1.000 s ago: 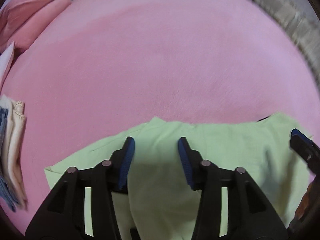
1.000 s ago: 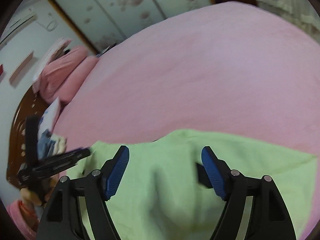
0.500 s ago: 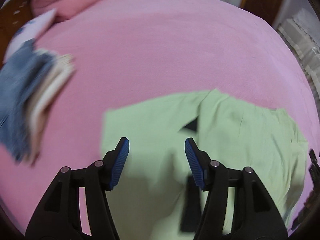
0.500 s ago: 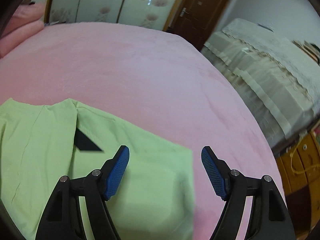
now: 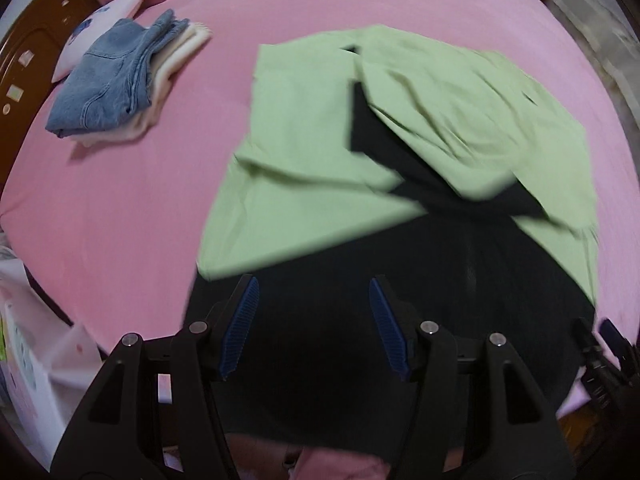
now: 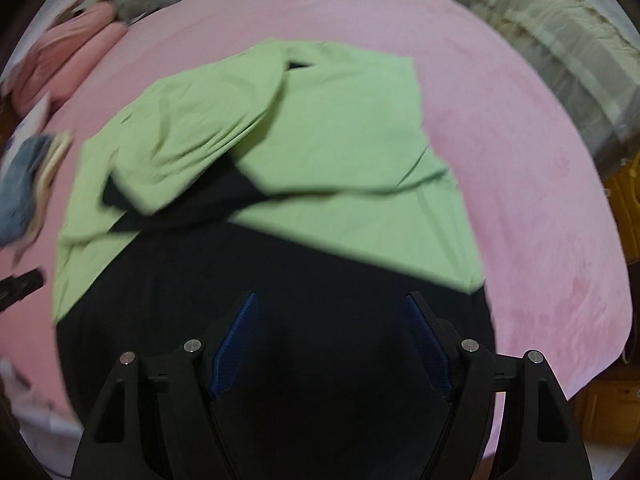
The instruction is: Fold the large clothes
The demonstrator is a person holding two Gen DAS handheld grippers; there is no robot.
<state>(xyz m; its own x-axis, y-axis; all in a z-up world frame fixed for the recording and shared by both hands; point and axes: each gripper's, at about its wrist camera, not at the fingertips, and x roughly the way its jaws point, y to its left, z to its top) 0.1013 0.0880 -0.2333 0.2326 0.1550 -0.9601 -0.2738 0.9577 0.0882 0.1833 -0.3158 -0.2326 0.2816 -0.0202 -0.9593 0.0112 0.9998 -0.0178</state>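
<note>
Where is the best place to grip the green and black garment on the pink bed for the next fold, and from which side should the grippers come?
Probably the black hem of the green and black garment, one corner per gripper. It is the nearest edge, lying flat right below the open left gripper and right gripper, so come from above, on the near side of the pink bed.

No text, label or number is legible anywhere here.

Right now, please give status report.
Both hand-held grippers, left and right, open, empty. Green-and-black garment rumpled on pink bed. Folded jeans stack lies apart.
</note>
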